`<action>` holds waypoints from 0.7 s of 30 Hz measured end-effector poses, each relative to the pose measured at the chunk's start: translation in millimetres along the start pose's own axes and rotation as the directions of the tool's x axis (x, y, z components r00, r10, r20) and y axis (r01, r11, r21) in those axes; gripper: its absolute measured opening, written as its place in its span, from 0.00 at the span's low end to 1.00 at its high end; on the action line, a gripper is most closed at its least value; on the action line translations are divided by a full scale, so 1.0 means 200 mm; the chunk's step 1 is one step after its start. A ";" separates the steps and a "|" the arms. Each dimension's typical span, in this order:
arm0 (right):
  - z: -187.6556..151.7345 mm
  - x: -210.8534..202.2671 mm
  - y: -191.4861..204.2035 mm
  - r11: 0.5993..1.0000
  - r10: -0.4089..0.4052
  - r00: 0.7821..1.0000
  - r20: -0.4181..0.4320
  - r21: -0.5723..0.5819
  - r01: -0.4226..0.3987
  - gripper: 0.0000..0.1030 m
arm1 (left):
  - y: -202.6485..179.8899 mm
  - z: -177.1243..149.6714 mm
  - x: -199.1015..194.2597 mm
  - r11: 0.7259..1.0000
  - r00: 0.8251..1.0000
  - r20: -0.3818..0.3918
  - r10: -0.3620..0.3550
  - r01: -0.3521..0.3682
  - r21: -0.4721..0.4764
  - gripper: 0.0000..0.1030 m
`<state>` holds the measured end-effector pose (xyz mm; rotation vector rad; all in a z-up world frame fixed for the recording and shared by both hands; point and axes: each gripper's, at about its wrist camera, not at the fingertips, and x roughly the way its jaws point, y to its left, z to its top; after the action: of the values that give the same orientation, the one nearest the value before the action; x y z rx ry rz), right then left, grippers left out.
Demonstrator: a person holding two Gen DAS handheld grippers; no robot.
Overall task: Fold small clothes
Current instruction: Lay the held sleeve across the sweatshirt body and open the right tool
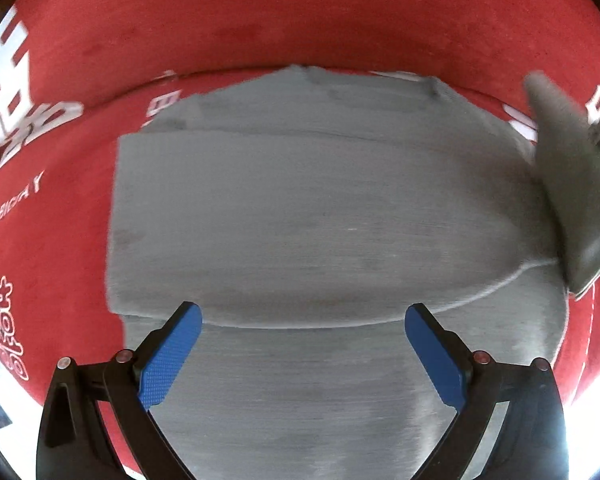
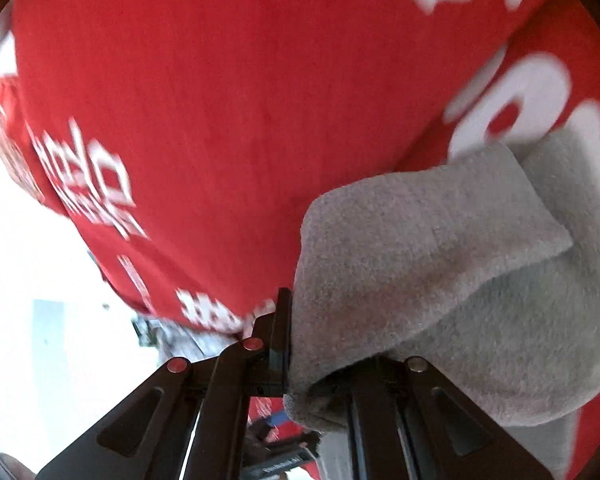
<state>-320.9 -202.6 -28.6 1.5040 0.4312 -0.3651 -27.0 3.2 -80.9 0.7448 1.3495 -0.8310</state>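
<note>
A small grey knitted garment (image 1: 320, 216) lay flat on a red cloth printed with white lettering (image 1: 260, 12), which covered the whole work surface. It looked part-folded already: one flap lay across the body, with a straight edge running down one side and a curved hem crossing near the bottom, so I judged the folding to be midway.

The left gripper (image 1: 302, 354), black-framed with blue textured pads (image 1: 168, 356), hung over the near end of the garment pointing straight down. Its jaws stood wide apart with nothing between them, and I could not tell whether the tips touched the fabric. It seemed placed there to be ready to pin or smooth the body while the other side was turned over.

The right gripper (image 2: 290, 340) was clamped tight on a thick fold of the same grey knit (image 2: 440, 280), the cloth bunching out over one finger and draping away to the side. In the left view that lifted piece (image 1: 568, 184) stood up off the red cloth at the garment's edge. Holding it raised like that would let it be carried over the body, and the risk, as I saw it, was dragging the flat part askew.
</note>
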 end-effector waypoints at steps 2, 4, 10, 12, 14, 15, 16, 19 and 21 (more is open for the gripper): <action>-0.06 0.15 -0.01 0.997 -0.082 0.995 -0.059 -0.012 0.082 0.10 | 0.03 -0.01 0.02 1.000 1.000 -0.002 0.004 -0.004 -0.023 0.99; -0.11 0.26 -0.04 0.985 -0.175 0.979 -0.104 -0.016 0.175 0.10 | 0.10 -0.02 0.03 0.999 1.000 -0.007 0.006 -0.007 -0.053 0.99; -0.19 0.31 -0.17 0.965 -0.243 0.962 -0.124 0.073 0.254 0.33 | 0.19 -0.05 0.10 0.995 1.000 -0.023 0.002 -0.004 -0.100 0.99; -0.20 0.26 -0.16 0.967 -0.228 0.969 -0.090 0.094 0.236 0.52 | 0.21 -0.06 0.11 0.994 1.000 -0.027 -0.003 0.000 -0.106 0.99; -0.19 0.21 -0.16 0.962 -0.245 0.968 -0.053 0.108 0.250 0.53 | 0.24 -0.06 0.11 0.994 1.000 -0.023 -0.008 0.006 -0.114 0.99; -0.19 0.20 -0.17 0.959 -0.255 0.966 -0.038 0.115 0.258 0.53 | 0.25 -0.06 0.11 0.993 1.000 -0.021 -0.010 0.008 -0.117 0.99; -0.17 0.17 -0.16 0.953 -0.275 0.961 -0.004 0.132 0.273 0.53 | 0.27 -0.05 0.11 0.993 1.000 -0.017 -0.013 0.011 -0.122 0.99; -0.11 0.15 -0.11 0.944 -0.312 0.949 0.054 0.135 0.302 0.13 | 0.33 -0.03 0.10 0.990 1.000 0.005 -0.031 0.031 -0.140 0.99; -0.08 0.19 0.01 0.942 -0.337 0.939 0.072 0.039 0.334 0.06 | 0.38 -0.01 0.08 0.987 0.999 0.027 -0.045 0.049 -0.155 0.99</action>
<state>-287.0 -184.6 -46.1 1.4360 0.6252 -0.6990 37.3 42.6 -98.9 0.5816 1.3978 -0.7596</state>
